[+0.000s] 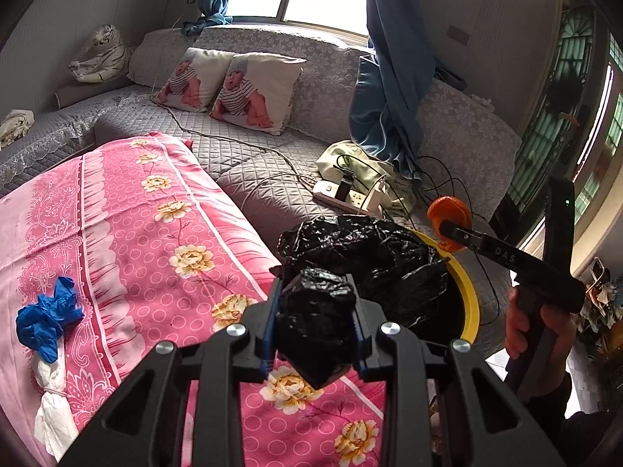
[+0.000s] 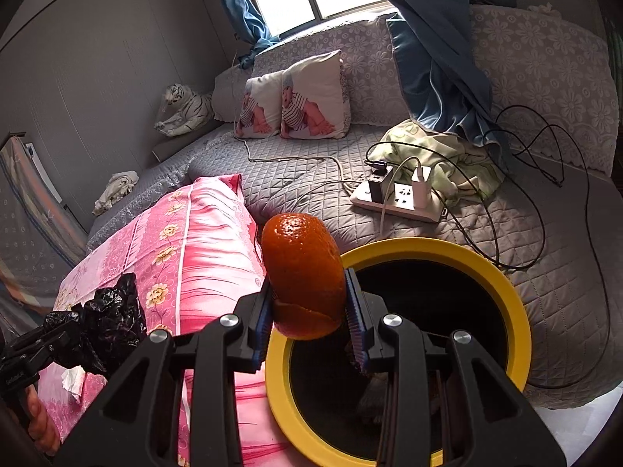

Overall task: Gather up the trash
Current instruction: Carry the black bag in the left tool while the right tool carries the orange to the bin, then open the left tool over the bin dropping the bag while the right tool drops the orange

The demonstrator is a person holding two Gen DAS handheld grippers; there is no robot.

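Note:
My left gripper [image 1: 315, 323] is shut on a crumpled black plastic bag [image 1: 362, 257] and holds it over the pink quilt's edge, beside the yellow-rimmed bin [image 1: 469, 292]. My right gripper [image 2: 307, 307] is shut on an orange peel [image 2: 301, 272] and holds it above the near-left rim of the bin [image 2: 518, 311]. The right gripper with the peel [image 1: 447, 218] also shows in the left wrist view, above the bin. The left gripper with the bag [image 2: 105, 319] shows at the left of the right wrist view. A crumpled blue glove [image 1: 48, 317] and a white tissue [image 1: 52, 401] lie on the quilt.
The pink floral quilt [image 1: 148, 233] covers the near bed. A grey sofa-bed [image 2: 303, 179] behind holds two baby-print pillows [image 2: 296, 101], a power strip [image 2: 401, 198] with chargers and trailing cables, a green cloth [image 2: 440, 151] and a toy tiger [image 2: 183, 109]. Blue curtains hang at the window.

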